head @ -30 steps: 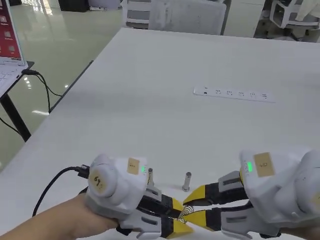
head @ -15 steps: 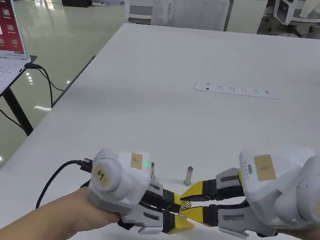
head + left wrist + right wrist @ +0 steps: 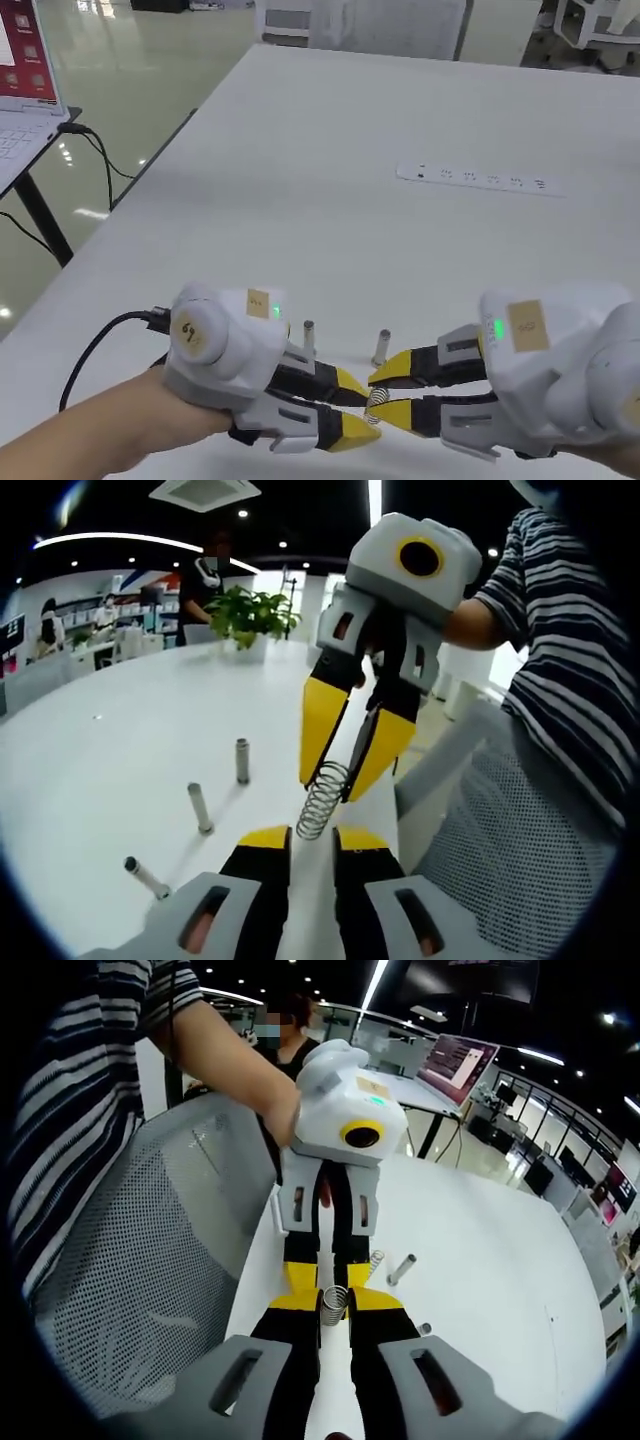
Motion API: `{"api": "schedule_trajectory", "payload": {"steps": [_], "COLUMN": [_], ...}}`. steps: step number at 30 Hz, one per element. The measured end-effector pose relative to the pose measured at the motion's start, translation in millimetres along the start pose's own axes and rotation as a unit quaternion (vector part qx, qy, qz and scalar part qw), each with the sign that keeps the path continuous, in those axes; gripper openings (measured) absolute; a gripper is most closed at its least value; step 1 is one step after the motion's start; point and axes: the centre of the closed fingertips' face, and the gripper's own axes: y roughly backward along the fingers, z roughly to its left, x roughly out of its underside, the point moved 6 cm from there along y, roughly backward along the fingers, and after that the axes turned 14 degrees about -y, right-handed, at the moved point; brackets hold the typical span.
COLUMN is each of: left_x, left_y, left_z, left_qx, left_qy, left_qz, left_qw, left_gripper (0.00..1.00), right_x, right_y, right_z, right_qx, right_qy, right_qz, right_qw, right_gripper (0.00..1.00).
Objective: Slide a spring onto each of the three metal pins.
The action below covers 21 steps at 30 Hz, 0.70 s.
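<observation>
While the right gripper (image 3: 335, 1305) pinches the spring (image 3: 322, 798) near the table's (image 3: 300, 200) front edge, I can't tell if the left gripper (image 3: 312, 835) grips too; keep it straight, then drop it over a pin (image 3: 242, 760).

I am looking at the left gripper (image 3: 360, 407), a rounded white plastic housing that is carrying black jaws with yellow wedge-shaped tips. A thin black cable (image 3: 105, 345) is trailing from its left end. A round tan sticker (image 3: 188, 334) with handwritten digits is sitting on that end, and a small green light (image 3: 277, 313) is glowing on top. The right gripper (image 3: 386, 393) is showing the same white shell, yellow-tipped black jaws, a square tan label (image 3: 527, 325) and a green lamp (image 3: 497, 329). The person is wearing a short-sleeved shirt (image 3: 555, 630) striped in dark and white.
</observation>
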Motion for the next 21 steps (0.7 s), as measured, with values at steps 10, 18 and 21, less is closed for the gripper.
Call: {"api": "schedule_trajectory", "payload": {"steps": [10,18,21], "left_x": [8.7,12.0,15.6], "left_y": [18.0,29.9,36.3], "left_z": [6.5,7.8,8.5], "left_qx": [-0.027,-0.044,-0.052], "left_qy": [0.025,0.047,0.053], "left_qz": [0.006,-0.001,0.003], "left_qw": [0.9993,0.9979,0.9972], "left_gripper": [0.15,0.27,0.30], "right_x": [3.7,2.5,3.5], "right_y": [-0.8,-0.8,-0.3], "right_z": [-3.9,-6.8,-8.2], "right_qx": [0.010,0.019,0.024], "right_qy": [0.002,0.002,0.001], "right_qz": [0.005,0.001,0.001], "right_qw": [0.9999,0.9998,0.9997], "right_gripper": [0.07,0.07,0.07]}}
